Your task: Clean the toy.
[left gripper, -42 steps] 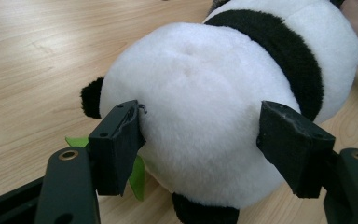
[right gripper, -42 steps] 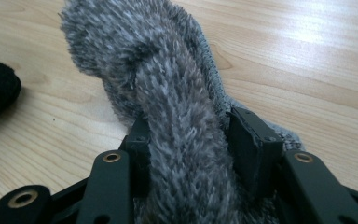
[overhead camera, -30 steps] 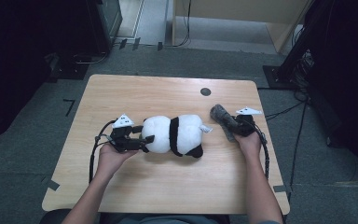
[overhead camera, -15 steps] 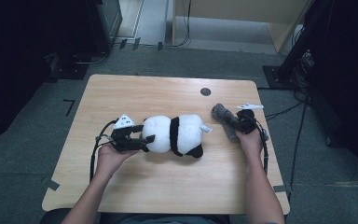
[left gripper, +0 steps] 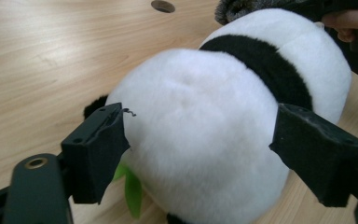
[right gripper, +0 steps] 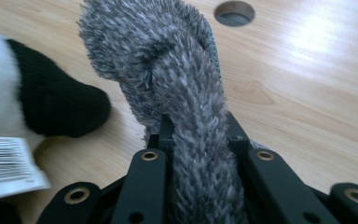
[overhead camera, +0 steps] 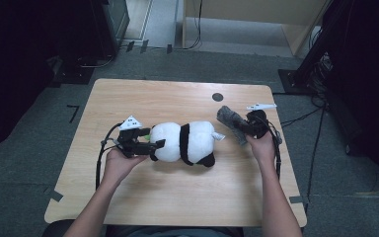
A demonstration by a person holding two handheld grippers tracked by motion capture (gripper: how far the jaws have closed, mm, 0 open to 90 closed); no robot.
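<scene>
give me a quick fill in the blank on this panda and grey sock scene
1. The right gripper is shut on the fuzzy ____ sock.
2. The left gripper has its jaws set either side of the plush ____.
3. The panda lies on a ____ table.
4. A small ____ leaf pokes out under the panda.

Missing words: grey; panda; wooden; green

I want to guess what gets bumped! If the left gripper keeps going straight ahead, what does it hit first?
Most likely the toy panda: its white end sits right between the left gripper's open jaws, directly ahead.
</scene>
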